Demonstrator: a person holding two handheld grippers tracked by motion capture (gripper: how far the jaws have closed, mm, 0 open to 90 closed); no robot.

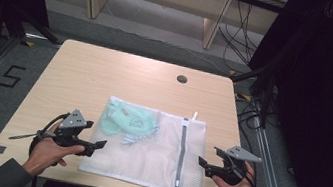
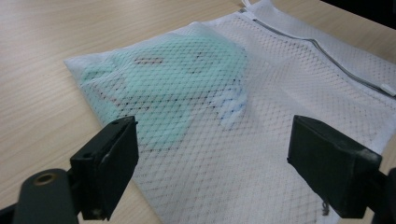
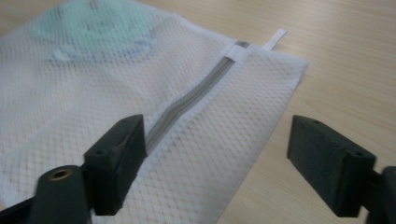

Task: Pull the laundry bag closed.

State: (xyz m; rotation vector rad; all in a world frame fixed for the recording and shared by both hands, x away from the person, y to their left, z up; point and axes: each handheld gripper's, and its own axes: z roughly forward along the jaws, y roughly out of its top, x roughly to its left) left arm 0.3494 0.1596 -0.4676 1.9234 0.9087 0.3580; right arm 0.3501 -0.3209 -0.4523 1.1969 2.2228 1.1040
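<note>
On the table [image 1: 76,74] our mesh bag [image 1: 155,152] lies flat near the front edge, bare wood beyond it. Left gripper [image 1: 102,144] and right gripper [image 1: 202,161] flank its side edges, both wide open, holding nothing.

White diamond-mesh laundry bag [image 1: 156,147], grey zipper [image 1: 181,149]; mint-green garment [image 1: 130,120] inside; pale wood-grain table [image 1: 91,76].

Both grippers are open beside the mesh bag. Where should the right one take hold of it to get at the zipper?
Probably the white tab at the zipper's far end. It pokes past the mesh bag's edge, free on the table, so jaws fit around it. Bring the right gripper forward along the bag's right edge; the flat mesh offers little to pinch.
</note>
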